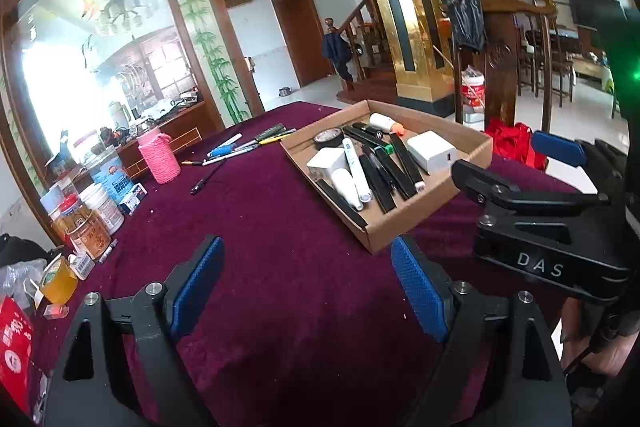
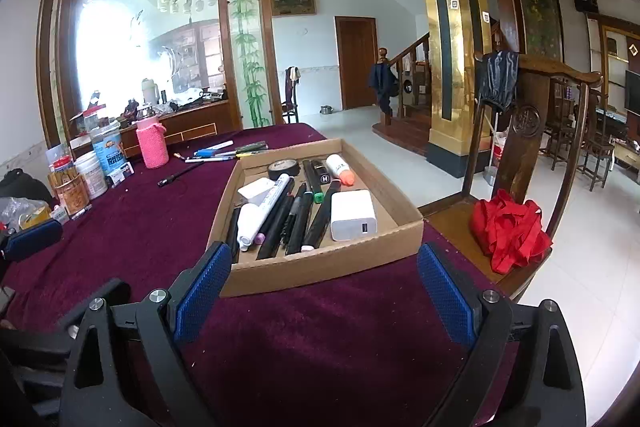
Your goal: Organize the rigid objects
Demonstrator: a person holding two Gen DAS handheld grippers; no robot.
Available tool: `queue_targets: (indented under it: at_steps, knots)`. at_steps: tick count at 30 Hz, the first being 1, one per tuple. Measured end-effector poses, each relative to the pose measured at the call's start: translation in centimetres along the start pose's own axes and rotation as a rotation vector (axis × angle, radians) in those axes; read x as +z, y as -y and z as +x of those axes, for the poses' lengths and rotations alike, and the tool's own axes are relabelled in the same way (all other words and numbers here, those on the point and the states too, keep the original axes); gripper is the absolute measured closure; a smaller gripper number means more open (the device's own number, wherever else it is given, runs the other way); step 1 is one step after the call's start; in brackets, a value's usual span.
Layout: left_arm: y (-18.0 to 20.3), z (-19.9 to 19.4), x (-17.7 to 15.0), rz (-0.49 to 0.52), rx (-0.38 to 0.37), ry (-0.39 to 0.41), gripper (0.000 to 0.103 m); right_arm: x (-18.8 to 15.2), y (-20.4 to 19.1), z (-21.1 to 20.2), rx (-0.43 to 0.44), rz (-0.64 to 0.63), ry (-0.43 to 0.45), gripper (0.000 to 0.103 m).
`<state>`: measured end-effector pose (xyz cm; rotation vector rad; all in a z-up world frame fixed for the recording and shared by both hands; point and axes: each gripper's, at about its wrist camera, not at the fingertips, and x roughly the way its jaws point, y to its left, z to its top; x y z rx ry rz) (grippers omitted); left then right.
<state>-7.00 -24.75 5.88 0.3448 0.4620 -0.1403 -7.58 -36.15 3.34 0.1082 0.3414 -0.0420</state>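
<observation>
Left wrist view: left gripper [image 1: 308,287] wide, nothing between its blue pads, hovering over the maroon cloth [image 1: 256,211]; cardboard tray [image 1: 404,231] ahead and right, holding black pens, a white marker [image 1: 356,169], tape roll [image 1: 329,138], two white blocks and a white charger [image 1: 432,151]; loose pens [image 1: 240,149] lay on the cloth beyond the tray, well apart from it, beside a pink cup [image 1: 159,159]; jars and tins crowded the cloth's left edge; right gripper [image 1: 516,163] at the right, just past the tray corner. Right wrist view: right gripper [image 2: 324,297] likewise wide and empty, the tray [image 2: 320,267] near wall just ahead of its pads; the loose pens [image 2: 228,153] showed beyond the tray's far left corner; a wooden chair with a red cloth [image 2: 508,231] stood right of the table; tiled floor, stairs and gilt column behind. Judged step: between picks, most items already trayed; next move calls for reaching to the far loose pens, which lie flat and thin, so needing a low, square approach
</observation>
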Motion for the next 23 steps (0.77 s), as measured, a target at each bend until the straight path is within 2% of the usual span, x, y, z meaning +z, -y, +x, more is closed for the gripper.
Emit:
queue_targets:
  at_steps: [16,23]
  knots:
    - [0.63,0.29,-0.47,-0.021,-0.085,-0.044,0.017,-0.49,0.59,0.35,-0.004,0.017,-0.02,0.012]
    - [0.18,0.35,-0.76,-0.035,-0.051,-0.043,0.017,-0.44,0.59,0.45,-0.005,0.018,-0.023,0.012]
